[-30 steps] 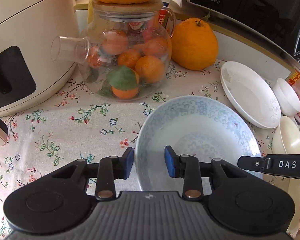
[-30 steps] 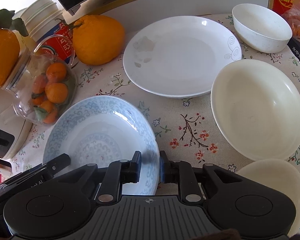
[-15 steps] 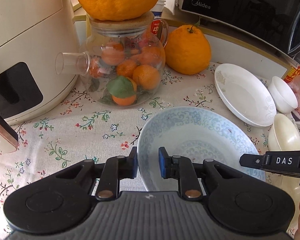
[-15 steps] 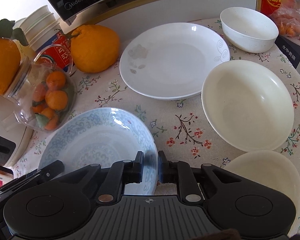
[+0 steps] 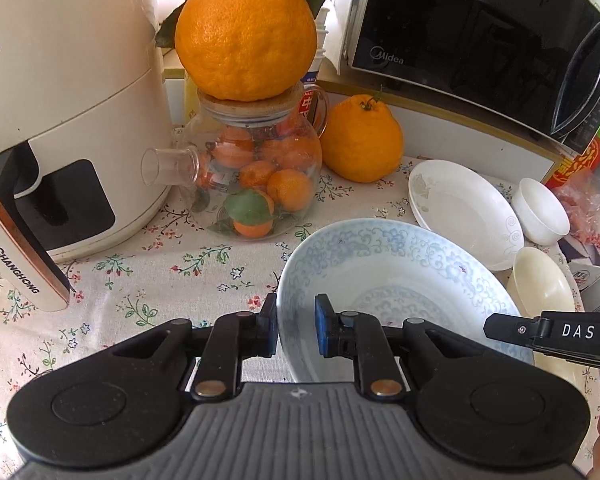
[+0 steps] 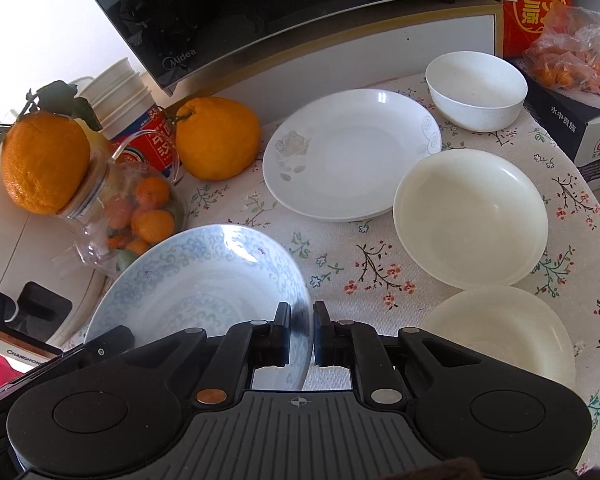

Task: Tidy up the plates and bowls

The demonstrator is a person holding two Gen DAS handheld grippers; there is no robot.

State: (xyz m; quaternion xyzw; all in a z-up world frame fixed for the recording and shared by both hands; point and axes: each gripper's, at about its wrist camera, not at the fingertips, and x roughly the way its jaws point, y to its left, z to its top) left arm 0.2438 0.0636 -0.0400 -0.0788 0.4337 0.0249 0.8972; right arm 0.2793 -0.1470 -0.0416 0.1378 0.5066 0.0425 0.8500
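I see my left gripper (image 5: 296,330) with its two jaws pinched on the left rim of the round blue-patterned china plate (image 5: 388,280), one jaw inside and one outside. My right gripper (image 6: 301,334) has its jaws closed tight on the right rim of that same plate, which sits tilted at the near left of the flowered tablecloth (image 6: 340,272). I count one flat white plate with a grey flower print (image 6: 352,152) far behind it. I count three more bowls: one small white bowl (image 6: 476,90) at the far right, one wide cream bowl (image 6: 470,216) just nearer than that, and one more cream bowl (image 6: 500,332) nearest on the right. I count two big oranges: one (image 5: 246,32) on the lid of the glass teapot (image 5: 256,176), one (image 5: 362,140) on the cloth beside it.
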